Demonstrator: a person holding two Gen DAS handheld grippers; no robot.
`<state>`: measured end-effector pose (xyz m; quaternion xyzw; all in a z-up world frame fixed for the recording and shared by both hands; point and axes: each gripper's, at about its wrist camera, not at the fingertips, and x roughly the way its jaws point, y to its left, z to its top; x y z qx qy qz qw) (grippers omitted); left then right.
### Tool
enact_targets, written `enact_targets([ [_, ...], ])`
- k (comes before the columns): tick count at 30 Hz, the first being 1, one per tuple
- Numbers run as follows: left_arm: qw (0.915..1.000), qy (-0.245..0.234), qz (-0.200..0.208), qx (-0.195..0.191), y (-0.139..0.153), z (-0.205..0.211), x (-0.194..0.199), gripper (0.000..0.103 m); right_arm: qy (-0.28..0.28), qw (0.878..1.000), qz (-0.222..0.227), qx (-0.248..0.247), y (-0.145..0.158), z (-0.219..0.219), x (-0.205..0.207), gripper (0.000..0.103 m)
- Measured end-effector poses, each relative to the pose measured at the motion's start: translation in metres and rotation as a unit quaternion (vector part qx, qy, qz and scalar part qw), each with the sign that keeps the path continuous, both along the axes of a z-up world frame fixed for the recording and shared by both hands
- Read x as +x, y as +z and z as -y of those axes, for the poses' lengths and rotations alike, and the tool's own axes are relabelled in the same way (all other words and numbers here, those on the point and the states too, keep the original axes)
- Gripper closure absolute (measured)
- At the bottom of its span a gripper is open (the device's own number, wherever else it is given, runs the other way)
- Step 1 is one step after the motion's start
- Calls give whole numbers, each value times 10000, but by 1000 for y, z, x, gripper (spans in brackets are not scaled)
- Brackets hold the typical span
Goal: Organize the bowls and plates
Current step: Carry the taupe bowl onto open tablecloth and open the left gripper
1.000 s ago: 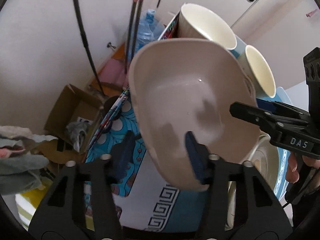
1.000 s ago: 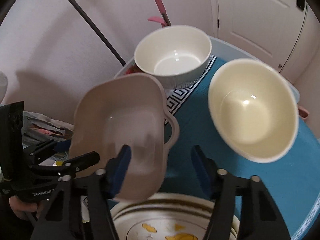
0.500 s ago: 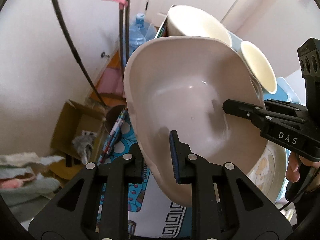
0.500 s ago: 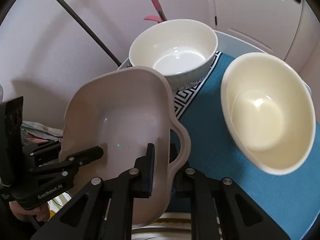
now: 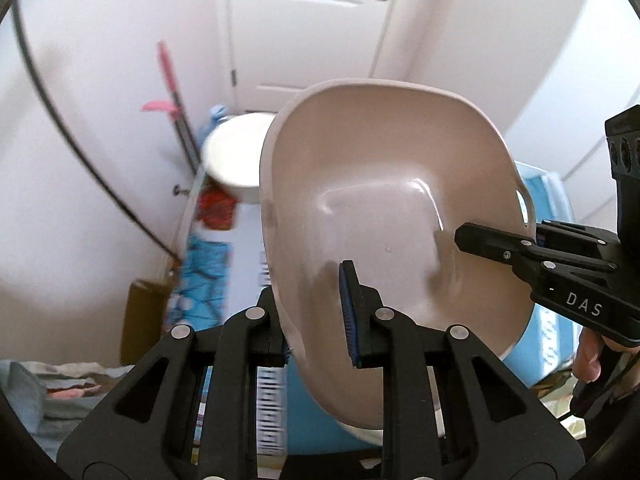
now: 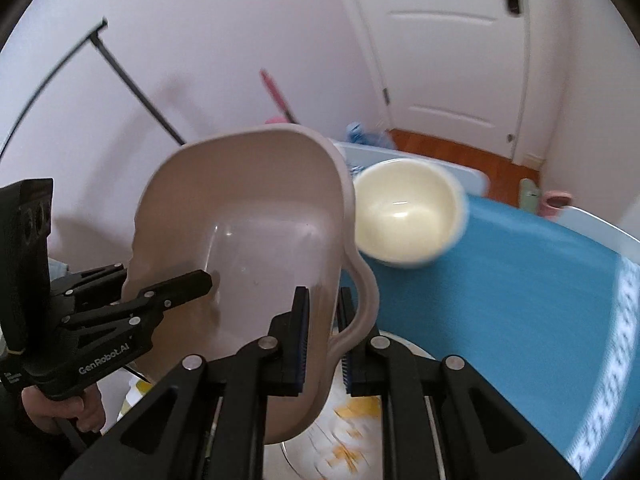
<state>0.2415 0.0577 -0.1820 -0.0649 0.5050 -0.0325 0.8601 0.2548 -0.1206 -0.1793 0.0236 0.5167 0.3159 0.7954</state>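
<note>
I've got the beige handled basin (image 5: 384, 216) up off the blue table (image 6: 520, 280), tilted. Left tool (image 5: 316, 320) pinches its near wall; right tool (image 6: 324, 336) pinches the rim by the handle. Cream bowl (image 6: 408, 216) sits beyond; patterned plate (image 6: 352, 432) underneath.

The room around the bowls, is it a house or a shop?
Most likely a house: a white panelled door, wooden floor, and a table with a blue cloth holding bowls.

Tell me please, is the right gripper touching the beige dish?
Touching. In the right wrist view, the right gripper has its blue pads clamped on both sides of the beige dish wall, beside the handle.
</note>
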Motion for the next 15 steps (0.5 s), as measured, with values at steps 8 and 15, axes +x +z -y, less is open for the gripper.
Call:
enact_targets([
  [8,9978,-612,84,-245,16,117,-12,86,-687,9973,225,-161,28,127,-37,90],
  [15,9924,-1120,-141,-482,-11,211,-15,86,-1226,9917,15,-387,15,219,-55,90],
])
